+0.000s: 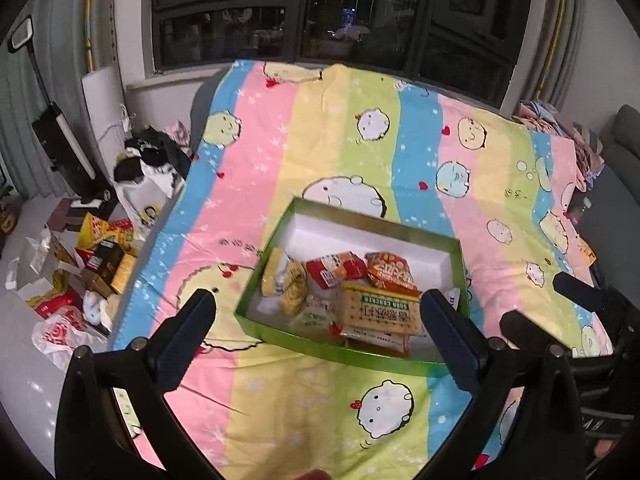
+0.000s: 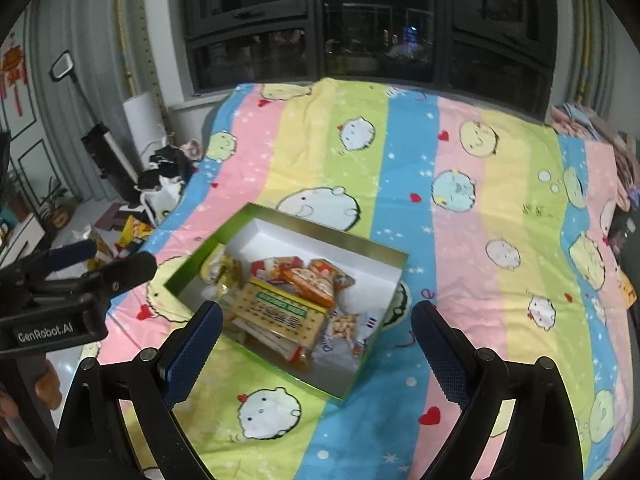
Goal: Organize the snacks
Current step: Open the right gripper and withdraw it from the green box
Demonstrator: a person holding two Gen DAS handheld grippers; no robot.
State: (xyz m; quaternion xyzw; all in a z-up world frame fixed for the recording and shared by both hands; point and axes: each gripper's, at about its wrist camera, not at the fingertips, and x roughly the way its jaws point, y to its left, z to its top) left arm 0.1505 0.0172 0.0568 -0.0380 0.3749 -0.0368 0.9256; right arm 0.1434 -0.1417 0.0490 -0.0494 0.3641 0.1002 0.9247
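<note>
A green open box (image 1: 352, 354) with a white inside lies on the striped bedsheet; it also shows in the right wrist view (image 2: 394, 280). Several snack packs lie in it: a soda cracker pack (image 1: 378, 312) (image 2: 276, 312), an orange bag (image 1: 390, 270) (image 2: 310, 282), a red pack (image 1: 334, 268) and yellow packs (image 1: 286, 286). My left gripper (image 1: 320, 320) is open and empty, just above the box's near side. My right gripper (image 2: 318, 328) is open and empty over the box's near right part. The right gripper shows at the right edge of the left wrist view (image 1: 552, 300).
A pile of snack boxes and bags (image 1: 92, 268) lies on the floor left of the bed. A black bag (image 1: 148, 156) and a vacuum (image 1: 60, 144) stand further back. Dark windows (image 1: 340, 12) run behind the bed. Clothes (image 1: 560, 124) lie at the far right.
</note>
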